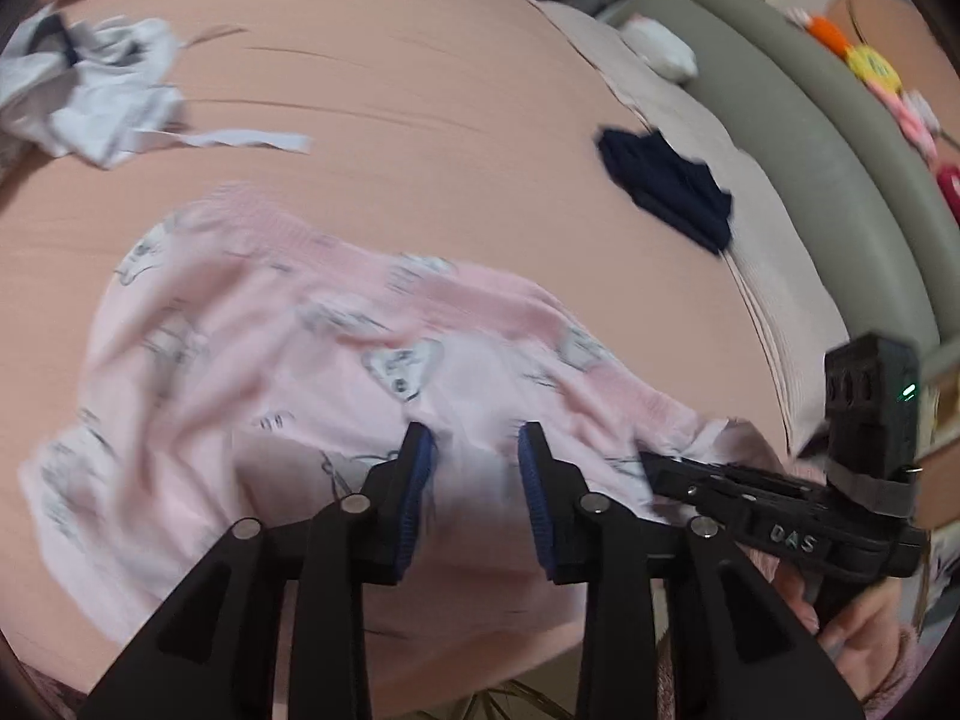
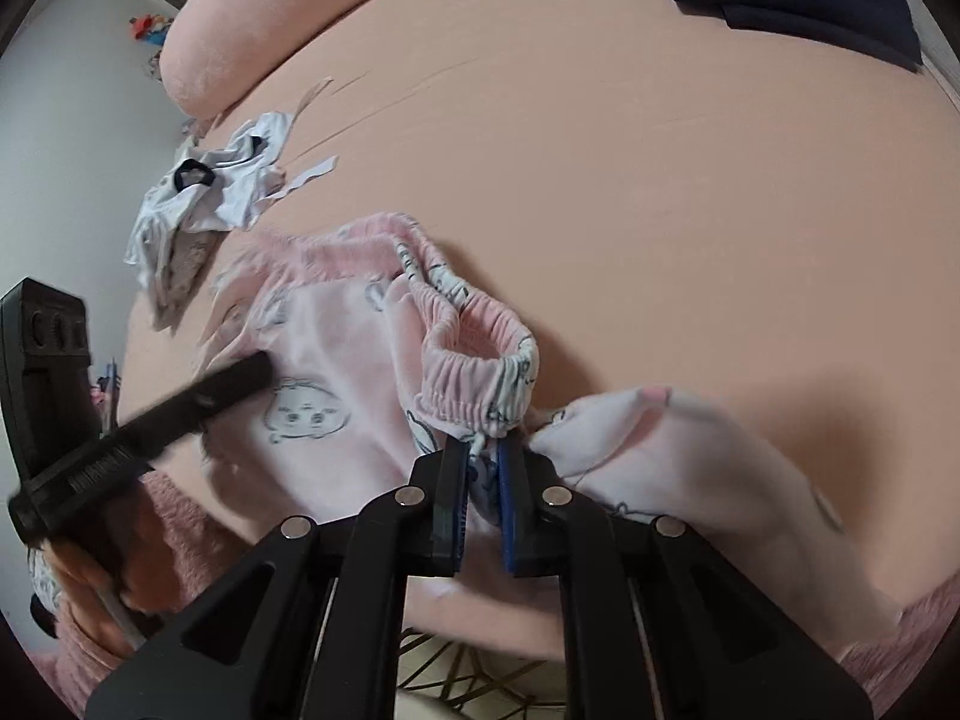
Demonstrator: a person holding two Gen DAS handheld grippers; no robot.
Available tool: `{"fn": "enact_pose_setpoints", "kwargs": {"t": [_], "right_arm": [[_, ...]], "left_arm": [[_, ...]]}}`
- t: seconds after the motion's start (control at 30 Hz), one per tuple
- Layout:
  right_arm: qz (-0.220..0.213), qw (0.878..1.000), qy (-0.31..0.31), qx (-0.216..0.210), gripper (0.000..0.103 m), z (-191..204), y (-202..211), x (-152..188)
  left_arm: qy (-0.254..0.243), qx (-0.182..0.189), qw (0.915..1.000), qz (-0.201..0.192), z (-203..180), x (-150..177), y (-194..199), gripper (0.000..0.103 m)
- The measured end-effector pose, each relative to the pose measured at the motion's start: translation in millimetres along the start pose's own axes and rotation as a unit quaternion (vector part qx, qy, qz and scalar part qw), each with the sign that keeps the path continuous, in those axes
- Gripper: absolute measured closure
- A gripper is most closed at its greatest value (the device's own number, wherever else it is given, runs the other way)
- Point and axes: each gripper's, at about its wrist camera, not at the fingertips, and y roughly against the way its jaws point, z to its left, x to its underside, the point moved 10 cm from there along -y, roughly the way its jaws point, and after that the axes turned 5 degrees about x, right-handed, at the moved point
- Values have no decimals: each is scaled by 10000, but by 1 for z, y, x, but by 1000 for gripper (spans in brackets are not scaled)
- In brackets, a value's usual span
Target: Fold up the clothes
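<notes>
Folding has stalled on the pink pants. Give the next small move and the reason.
Probably close the left hand-held gripper on the pink pants: its jaws stand open over loose fabric, while the right hand-held gripper already pinches the elastic waistband.

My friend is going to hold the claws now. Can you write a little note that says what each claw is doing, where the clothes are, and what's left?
Left claw: open, hovering over the pink printed pants, gripping nothing.
Right claw: shut on the pants' fabric just below the gathered waistband.
The pants lie rumpled on the peach bed sheet, near the front edge.
A crumpled white garment lies at the far left; a dark navy garment lies at the far right.
Done: nothing looks folded yet.
Left: probably spread the pink pants flat, fold them, then do the white and navy pieces.
</notes>
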Motion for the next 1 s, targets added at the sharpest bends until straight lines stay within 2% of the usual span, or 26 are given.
{"fn": "enact_pose_setpoints", "kwargs": {"t": [0.13,0.2,0.3,0.47,0.6,0.73,0.83,0.93,1.0], "right_arm": [[182,9972,-139,-707,95,22,14,16],[200,9968,-10,-778,94,33,17,25],[83,9975,167,-676,94,38,14,31],[37,9944,266,-1019,94,46,13,37],[41,9944,265,-1026,94,45,13,41],[-16,9945,225,-1020,94,41,15,42],[-18,9943,263,-1032,93,42,21,40],[62,9951,734,-666,90,36,36,39],[55,9947,957,-374,90,26,50,36]], "left_arm": [[131,187,9997,-32,-10,2,-2,57],[164,273,9994,-101,-15,1,4,57],[154,611,9980,-23,-24,4,11,55],[115,791,9966,217,-36,18,-6,55],[-25,678,9975,201,-45,24,-10,56],[75,677,9975,-168,-47,21,15,56],[-149,552,9982,-168,-55,25,19,56],[-164,610,9980,-48,-58,32,12,56],[-185,570,9980,-199,-60,28,14,56]]}}
